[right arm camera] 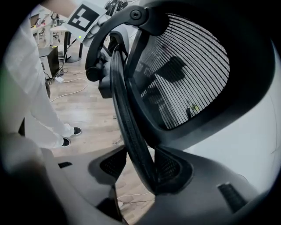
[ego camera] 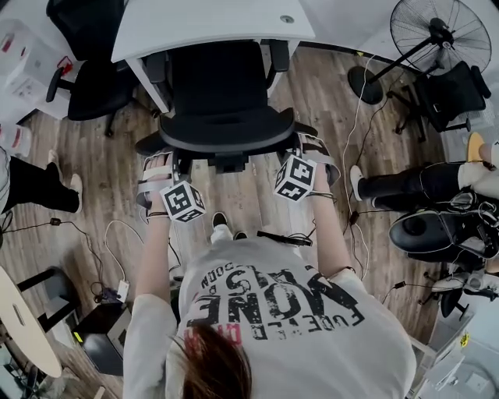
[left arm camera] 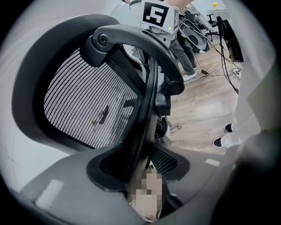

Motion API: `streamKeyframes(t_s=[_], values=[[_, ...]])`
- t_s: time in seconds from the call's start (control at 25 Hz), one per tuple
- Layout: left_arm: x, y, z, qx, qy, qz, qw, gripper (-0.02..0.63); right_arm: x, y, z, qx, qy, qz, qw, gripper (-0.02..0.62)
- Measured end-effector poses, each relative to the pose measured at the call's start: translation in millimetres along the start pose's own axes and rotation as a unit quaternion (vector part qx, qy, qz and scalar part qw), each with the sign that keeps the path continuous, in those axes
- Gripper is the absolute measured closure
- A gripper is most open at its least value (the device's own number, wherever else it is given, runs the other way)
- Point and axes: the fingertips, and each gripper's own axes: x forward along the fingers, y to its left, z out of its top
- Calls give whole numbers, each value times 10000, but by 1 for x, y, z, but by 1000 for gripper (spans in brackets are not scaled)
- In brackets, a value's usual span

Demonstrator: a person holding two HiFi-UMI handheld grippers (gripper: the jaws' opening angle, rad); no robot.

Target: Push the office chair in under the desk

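Observation:
A black mesh-backed office chair (ego camera: 218,101) faces the white desk (ego camera: 210,19), its seat front partly beneath the desk edge. My left gripper (ego camera: 158,173) grips the left end of the backrest's top rim; my right gripper (ego camera: 310,156) grips the right end. In the left gripper view the backrest rim (left arm camera: 147,110) runs down between the jaws of the left gripper (left arm camera: 140,165), which are shut on it. In the right gripper view the rim (right arm camera: 125,114) passes between the jaws of the right gripper (right arm camera: 142,171), likewise shut on it. Mesh (right arm camera: 184,79) fills the frame beyond.
A second black chair (ego camera: 90,78) stands left of the desk. A floor fan (ego camera: 440,35) and a seated person (ego camera: 421,183) are at the right. Cables (ego camera: 117,234) trail over the wood floor, and a computer tower (ego camera: 101,335) sits at the lower left.

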Motion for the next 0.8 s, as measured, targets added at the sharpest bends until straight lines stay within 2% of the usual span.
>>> streamKeyframes(t_s=[0.64,0.8], values=[[15,19,-14,240,-231,99,9994,421,13,-10,16,113,179,-127,9997,408],[14,23,-20,297,-265,70,9992,421,12,-10,22,92,146,-289,9994,407]])
